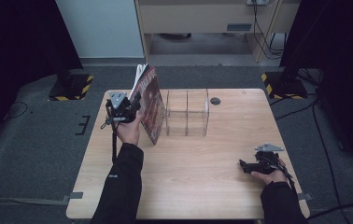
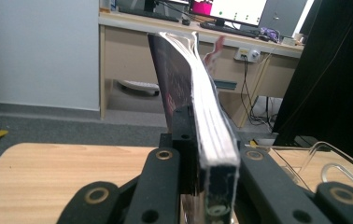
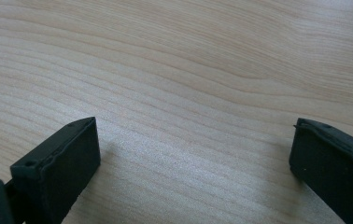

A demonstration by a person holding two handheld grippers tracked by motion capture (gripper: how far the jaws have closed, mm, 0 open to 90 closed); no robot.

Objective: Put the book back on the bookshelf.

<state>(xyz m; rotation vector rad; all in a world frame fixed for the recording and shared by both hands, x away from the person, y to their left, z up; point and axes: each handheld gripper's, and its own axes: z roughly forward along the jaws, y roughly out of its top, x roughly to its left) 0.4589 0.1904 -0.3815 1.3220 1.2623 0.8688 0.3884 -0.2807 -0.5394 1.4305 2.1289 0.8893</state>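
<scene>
A magazine with a dark red cover [image 1: 150,105] stands upright on its lower edge at the back left of the wooden table [image 1: 202,177], leaning slightly left. My left gripper [image 1: 136,103] is shut on its near edge. In the left gripper view the thick stack of pages [image 2: 207,126] is clamped between the black jaws and rises away from me. Just right of the magazine stands a clear acrylic divider rack [image 1: 187,113], whose curved wall [image 2: 324,158] also appears in the left gripper view. My right gripper [image 1: 243,165] rests low at the front right, open, with bare wood between its fingers [image 3: 58,163].
A round cable hole [image 1: 215,101] sits in the table behind the rack. Beyond the table are a light wooden desk [image 1: 202,18] with hanging cables and two stand bases with yellow-black stripes [image 1: 72,86] on the grey floor.
</scene>
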